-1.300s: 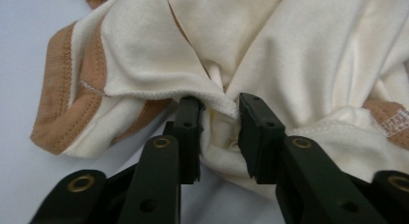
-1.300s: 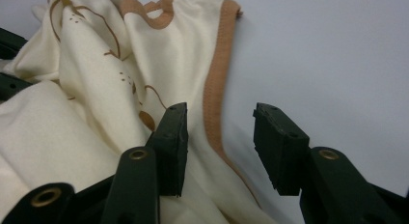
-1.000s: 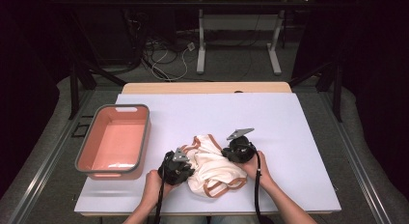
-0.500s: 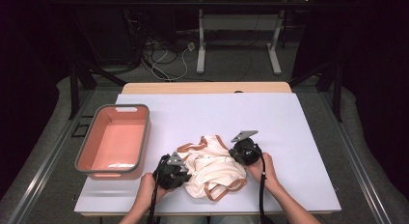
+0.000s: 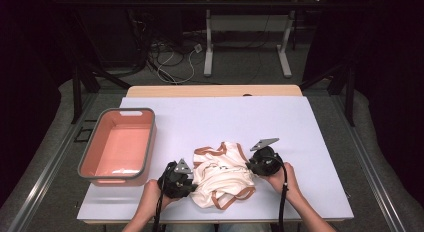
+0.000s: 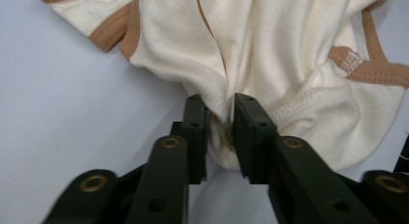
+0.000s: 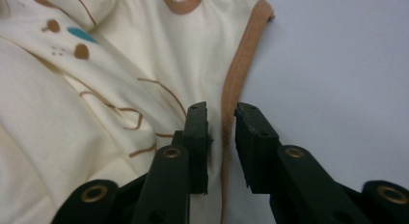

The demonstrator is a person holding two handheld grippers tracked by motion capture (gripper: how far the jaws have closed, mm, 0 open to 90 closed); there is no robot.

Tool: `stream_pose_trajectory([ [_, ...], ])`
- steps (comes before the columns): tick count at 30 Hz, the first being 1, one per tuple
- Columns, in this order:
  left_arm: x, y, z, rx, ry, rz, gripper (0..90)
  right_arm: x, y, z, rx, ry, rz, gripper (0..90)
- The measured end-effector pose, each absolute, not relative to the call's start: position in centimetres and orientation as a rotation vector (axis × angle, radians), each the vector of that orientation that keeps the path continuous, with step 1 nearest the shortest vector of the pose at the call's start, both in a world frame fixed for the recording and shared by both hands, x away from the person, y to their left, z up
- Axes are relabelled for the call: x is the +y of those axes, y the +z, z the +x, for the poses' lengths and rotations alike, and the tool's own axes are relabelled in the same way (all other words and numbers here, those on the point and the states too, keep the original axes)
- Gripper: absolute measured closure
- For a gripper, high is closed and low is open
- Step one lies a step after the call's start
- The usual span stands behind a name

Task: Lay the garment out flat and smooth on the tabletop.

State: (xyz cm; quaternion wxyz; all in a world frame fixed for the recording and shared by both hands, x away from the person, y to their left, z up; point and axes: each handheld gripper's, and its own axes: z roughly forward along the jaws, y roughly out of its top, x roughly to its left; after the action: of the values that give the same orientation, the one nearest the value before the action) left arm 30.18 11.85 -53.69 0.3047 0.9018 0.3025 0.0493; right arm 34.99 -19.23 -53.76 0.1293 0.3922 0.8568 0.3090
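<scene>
Seen from above, the crumpled garment (image 5: 222,174) hides both sets of jaw tips, and the lower picture edge cuts off the forearms. It lies near the front of the white tabletop (image 5: 300,122), between the left hand-held gripper (image 5: 179,179) and the right hand-held gripper (image 5: 264,161), w/ a salmon tray (image 5: 120,147) well apart to the left. The fabric is soft cream knit w/ tan binding at the hems & small tan and teal printed marks. In the left gripper view the jaws have just been opening; a fold of cloth (image 6: 226,113) sits in the narrow gap, but contact can't be judged. In the right gripper view the jaws have also been opening; they stand slightly apart over the tan-edged hem (image 7: 231,103), not pinching it.
</scene>
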Motion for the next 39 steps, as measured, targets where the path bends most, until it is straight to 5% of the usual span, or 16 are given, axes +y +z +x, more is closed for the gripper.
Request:
stream_pose_trajectory([
  [16, 10.5, -53.1, 32.0, 0.862, 0.292, 2.306, 45.5, -18.3, -54.5, 37.1, 2.393, 0.998, 1.199, 61.9],
  [20, 9.5, -54.3, 32.1, 0.832, 0.265, 2.356, 54.8, -17.7, -55.2, 37.5, 2.430, 0.960, 1.225, 63.1],
  [26, 9.3, -54.6, 31.7, 0.772, 0.250, 2.411, 79.3, -17.9, -55.4, 37.5, 2.404, 0.965, 1.237, 79.6],
  [39, 11.5, -54.0, 30.8, 0.769, 0.181, 2.429, 81.8, -18.8, -55.0, 36.7, 2.396, 0.919, 1.215, 86.0],
])
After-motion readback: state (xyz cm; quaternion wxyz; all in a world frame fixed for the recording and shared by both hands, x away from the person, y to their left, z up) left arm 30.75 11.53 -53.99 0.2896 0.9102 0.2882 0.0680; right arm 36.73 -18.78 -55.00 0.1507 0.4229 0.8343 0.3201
